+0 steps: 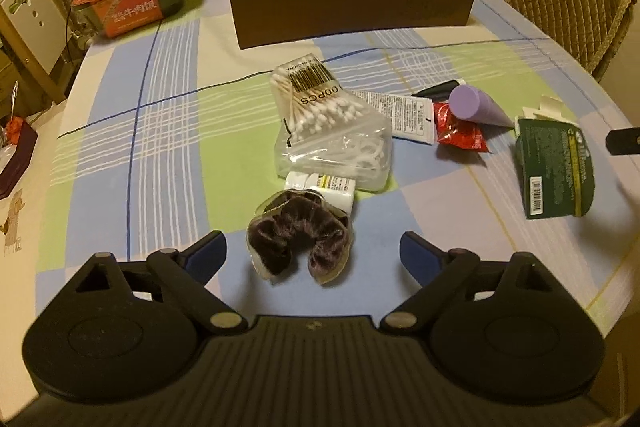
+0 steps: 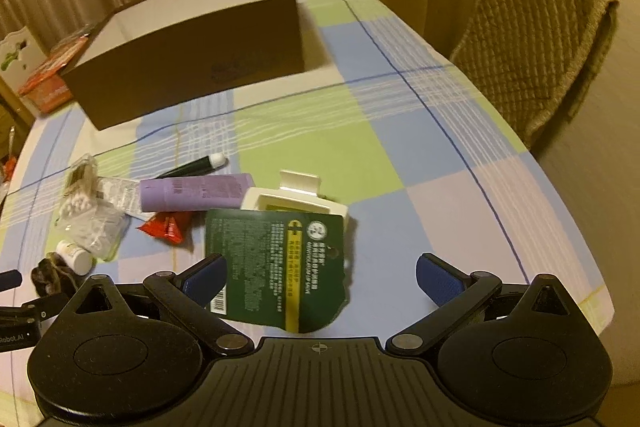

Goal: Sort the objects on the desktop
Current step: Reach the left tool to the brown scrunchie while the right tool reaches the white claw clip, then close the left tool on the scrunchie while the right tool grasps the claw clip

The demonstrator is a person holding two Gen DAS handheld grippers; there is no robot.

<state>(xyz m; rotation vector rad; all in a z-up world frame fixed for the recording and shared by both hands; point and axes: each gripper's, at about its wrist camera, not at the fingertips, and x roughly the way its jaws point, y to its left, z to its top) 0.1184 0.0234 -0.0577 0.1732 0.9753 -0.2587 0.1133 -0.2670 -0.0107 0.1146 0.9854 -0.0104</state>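
We hold 2 grippers low over the checked blue, green and lilac tablecloth (image 1: 168, 155). The left gripper (image 1: 312, 251) has its blue-padded fingers spread wide, with the dark brown velvet scrunchie (image 1: 298, 239) lying between them on the cloth, touching neither pad as far as we can tell. The right gripper (image 2: 322, 277) is likewise spread, its fingers either side of the flat dark green printed card package (image 2: 276, 267), not closed on it.

What could go wrong: the scrunchie is soft and rests against the small white pill bottle (image 1: 320, 187), so in our judgement a closing pinch could squash it, slip off, or nudge the bottle into rolling. The green package looks thin and lies nearly flat; the pads may slide over it or only catch 1 edge. The clear bag of cotton swabs (image 1: 320, 115), lilac tube (image 1: 476, 107) and red sachet (image 1: 460, 135) lie crowded together, so a sweep there would scatter them.

The tall brown open-topped cardboard box (image 1: 352, 7) stands well behind the clutter, its near wall high; anything carried must clear that rim. Open cloth lies left of the pile and right of the green package, where the table edge curves away near the quilted chair (image 2: 532, 39).
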